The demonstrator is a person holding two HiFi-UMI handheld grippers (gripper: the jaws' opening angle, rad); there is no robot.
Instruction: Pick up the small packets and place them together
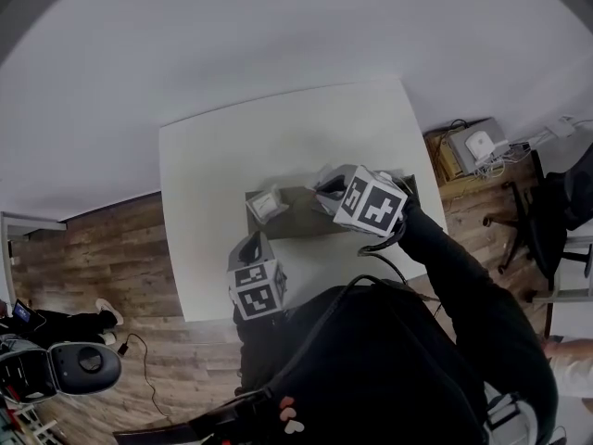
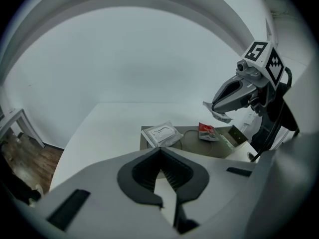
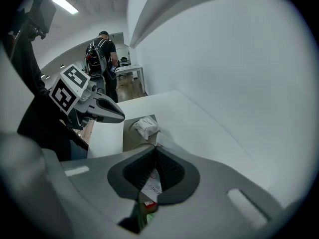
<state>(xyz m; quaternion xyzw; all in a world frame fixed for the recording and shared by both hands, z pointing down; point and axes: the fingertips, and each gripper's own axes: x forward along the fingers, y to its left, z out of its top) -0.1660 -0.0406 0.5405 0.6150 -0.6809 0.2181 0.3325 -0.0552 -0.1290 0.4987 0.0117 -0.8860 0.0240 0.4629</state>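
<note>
- Above the grey mat [image 1: 301, 219] on the white surface [image 1: 222, 156], the right tongs [image 2: 214, 107] pinch a small pale packet [image 2: 220, 116] by one edge.
- The left tongs [image 2: 160, 153] are closed and empty.
- A white packet [image 2: 162, 133] and a red packet [image 2: 207, 131] lie apart on the mat.
- Risk: with so thin an edge grip, the held packet could slip free or land away from the others.
- Dark print shows on the held packet, too partial to read.
</note>
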